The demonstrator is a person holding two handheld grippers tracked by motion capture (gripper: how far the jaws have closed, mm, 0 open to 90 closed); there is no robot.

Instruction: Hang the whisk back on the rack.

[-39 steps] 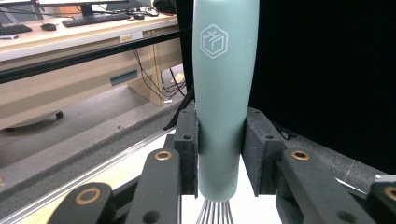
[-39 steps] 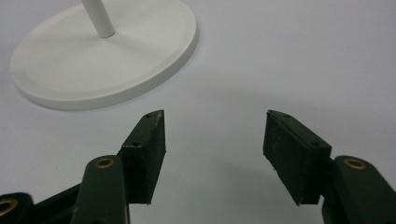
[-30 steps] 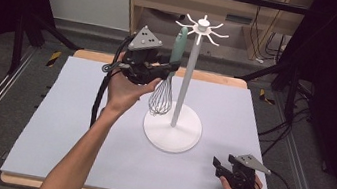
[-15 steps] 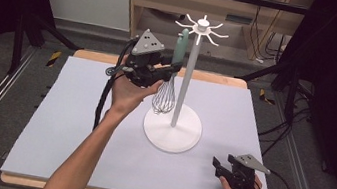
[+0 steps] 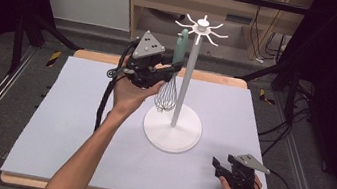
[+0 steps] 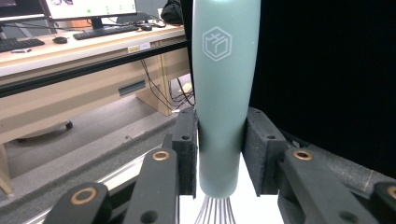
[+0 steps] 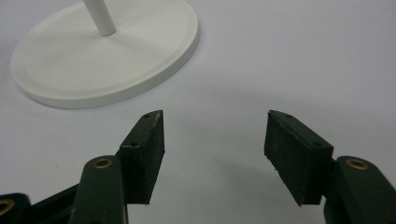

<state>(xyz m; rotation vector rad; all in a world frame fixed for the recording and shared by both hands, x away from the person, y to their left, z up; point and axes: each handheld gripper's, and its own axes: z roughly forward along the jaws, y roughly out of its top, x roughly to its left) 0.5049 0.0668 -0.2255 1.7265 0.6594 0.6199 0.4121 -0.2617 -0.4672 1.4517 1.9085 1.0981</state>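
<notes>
whisk point(image 6: 223, 93): handle top, wires cut off | hook contact: hidden

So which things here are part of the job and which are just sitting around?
In the job: whisk between the opening jaws of the left gripper; white hook stand.
Not in it: right gripper, open and idle on the table; desk with monitor behind.

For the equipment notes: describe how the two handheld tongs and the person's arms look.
Both the left tongs and right tongs are black, each topped by a grey three-cornered plate with dark dots. Flat black pads sit on arms with brass-coloured rivets. A black cable trails from the left one. Forearms are bare, no sleeves.
</notes>
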